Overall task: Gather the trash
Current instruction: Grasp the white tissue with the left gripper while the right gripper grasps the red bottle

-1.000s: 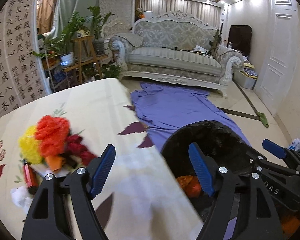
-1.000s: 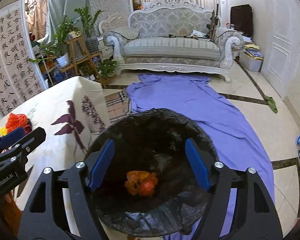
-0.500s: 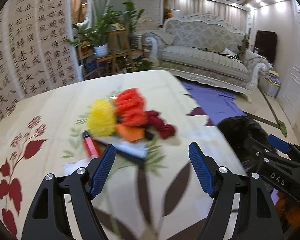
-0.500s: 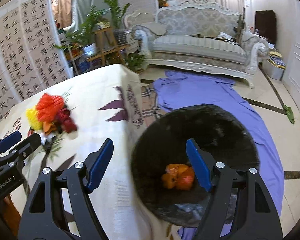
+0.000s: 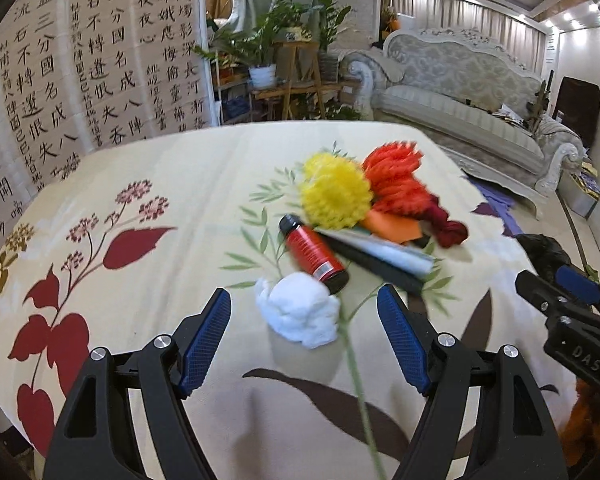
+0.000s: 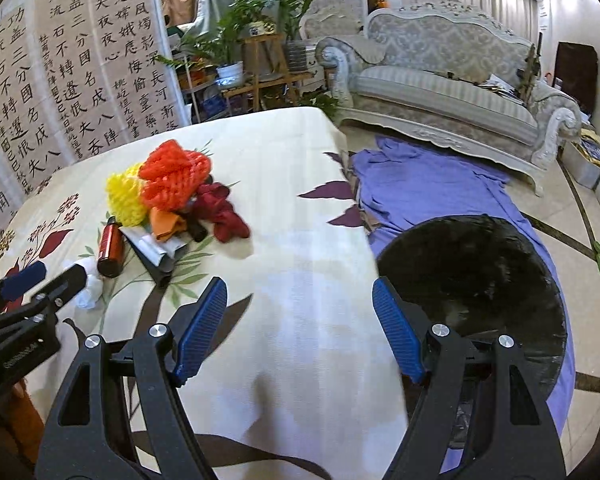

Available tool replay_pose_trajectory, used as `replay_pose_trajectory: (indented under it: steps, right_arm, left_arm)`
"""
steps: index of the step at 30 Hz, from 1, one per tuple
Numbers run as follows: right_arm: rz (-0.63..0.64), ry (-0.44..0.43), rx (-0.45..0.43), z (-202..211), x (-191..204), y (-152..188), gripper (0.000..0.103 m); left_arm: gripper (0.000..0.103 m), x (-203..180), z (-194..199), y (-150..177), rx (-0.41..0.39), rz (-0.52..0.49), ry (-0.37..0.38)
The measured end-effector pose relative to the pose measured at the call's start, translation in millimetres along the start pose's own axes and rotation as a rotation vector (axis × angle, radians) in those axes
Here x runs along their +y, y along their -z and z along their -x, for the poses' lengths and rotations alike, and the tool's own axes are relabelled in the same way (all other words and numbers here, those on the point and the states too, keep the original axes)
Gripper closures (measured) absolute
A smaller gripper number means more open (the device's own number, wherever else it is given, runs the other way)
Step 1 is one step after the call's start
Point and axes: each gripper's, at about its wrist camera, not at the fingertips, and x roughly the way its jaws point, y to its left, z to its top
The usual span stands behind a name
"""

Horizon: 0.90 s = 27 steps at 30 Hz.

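Note:
A pile of trash lies on the floral tablecloth (image 5: 140, 184): a white tissue wad (image 5: 300, 309), a red bottle (image 5: 314, 254), a yellow mesh ball (image 5: 334, 196), an orange-red mesh ball (image 5: 396, 174), dark red cloth (image 5: 446, 222), an orange scrap and a black-and-white flat packet (image 5: 384, 258). My left gripper (image 5: 304, 338) is open and empty, just short of the tissue wad. My right gripper (image 6: 298, 328) is open and empty over the table's right edge. The black-lined trash bin (image 6: 476, 280) stands on the floor beside the table.
A purple cloth (image 6: 428, 184) lies on the floor in front of a grey sofa (image 6: 440, 84). Potted plants on wooden stands (image 6: 256, 56) and a calligraphy screen (image 6: 60, 64) stand behind the table. The right gripper shows at the right edge of the left wrist view (image 5: 572, 304).
Both grippers have swung left from over the bin to over the table. The left gripper has come close to the trash pile, with the tissue wad now between its fingers' line.

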Motion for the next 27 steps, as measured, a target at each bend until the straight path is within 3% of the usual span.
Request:
replay_pose_trajectory:
  steps: [6, 8, 11, 17, 27]
  right_arm:
    - [0.019, -0.010, 0.012, -4.2, 11.3, -1.6, 0.030]
    - [0.025, -0.015, 0.015, -5.2, 14.5, -1.2, 0.030]
    - [0.037, -0.025, 0.020, -7.6, 20.1, -1.5, 0.029]
    - [0.070, -0.056, 0.023, -8.7, 38.9, -4.6, 0.030]
    - [0.169, -0.127, 0.012, -8.3, 93.1, -15.7, 0.034]
  left_arm:
    - [0.047, 7.2, -12.6, 1.0, 0.068, 0.025, 0.049]
    - [0.060, 7.8, -14.9, 2.5, 0.087, 0.033, 0.063]
    - [0.066, 9.6, -14.5, 4.3, 0.086, 0.040, 0.082]
    - [0.068, 21.7, -3.1, 4.0, 0.045, 0.034, 0.056]
    - [0.068, 94.4, -1.2, -3.0, 0.030, 0.117, -0.067]
